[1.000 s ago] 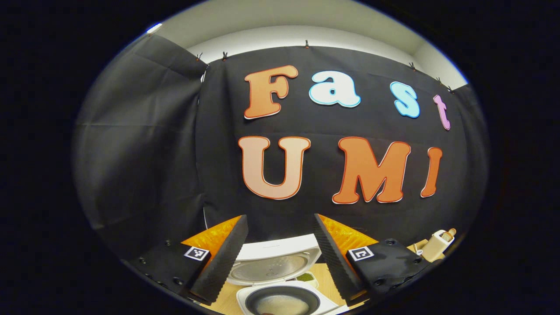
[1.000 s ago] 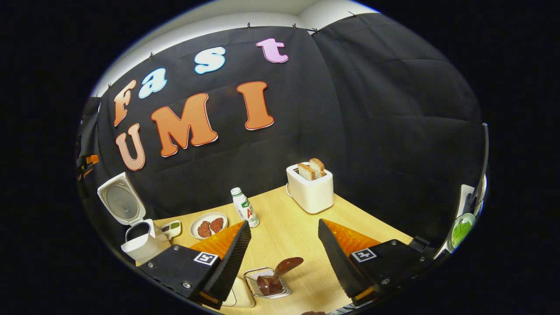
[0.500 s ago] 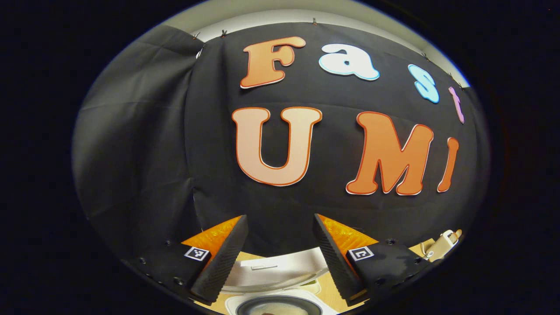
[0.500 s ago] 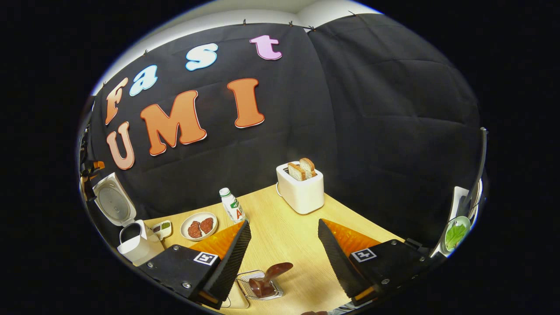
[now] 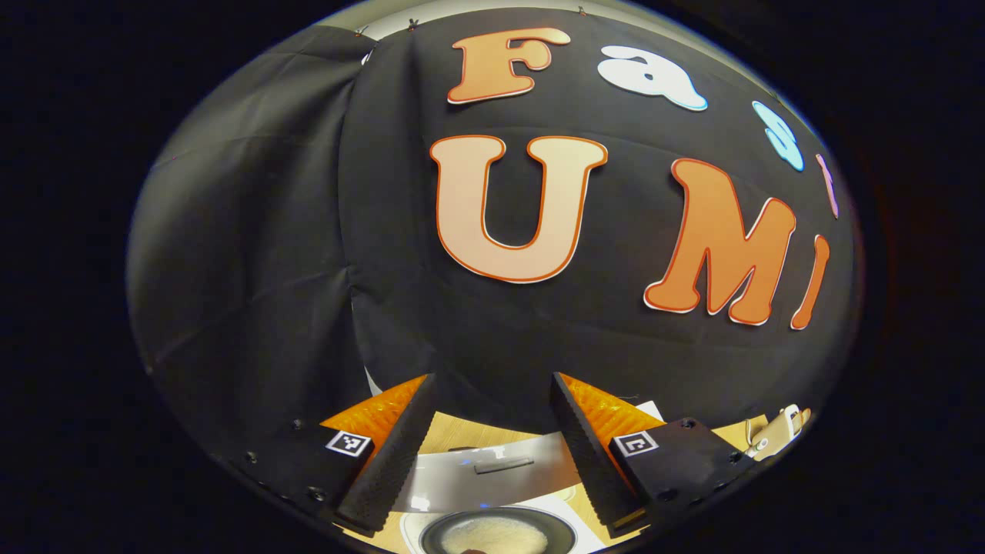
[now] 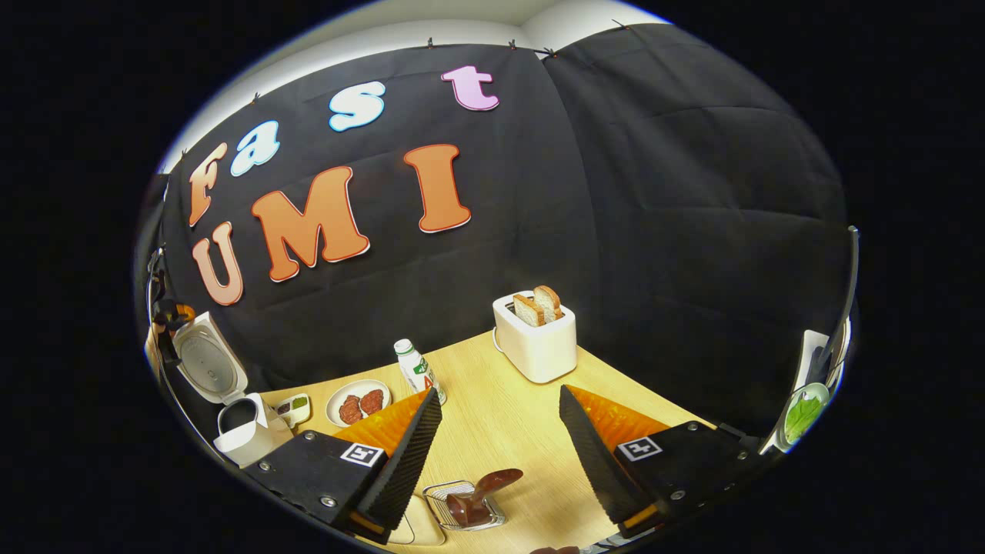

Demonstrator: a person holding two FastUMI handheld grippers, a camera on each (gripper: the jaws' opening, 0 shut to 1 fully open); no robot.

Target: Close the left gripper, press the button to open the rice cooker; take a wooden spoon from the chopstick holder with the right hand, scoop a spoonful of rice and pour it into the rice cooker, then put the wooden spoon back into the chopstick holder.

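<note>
My left gripper stands open above the white rice cooker. Its raised lid shows between the fingers, with the dark inner pot holding pale rice below. In the right gripper view the open rice cooker stands at the far left with its lid up. The left gripper is small and dark above that lid. My right gripper is open and holds nothing. The brown wooden spoon leans in the wire chopstick holder just below and between its fingers.
On the wooden table are a plate of meat, a small sauce dish, a bottle and a white toaster with bread. A bowl of greens sits at the far right. A cream board lies beside the holder.
The left gripper has moved in over the cooker; the lid now looks edge-on and the wall has slid up in its view. The right gripper has barely shifted, the spoon staying in the holder.
</note>
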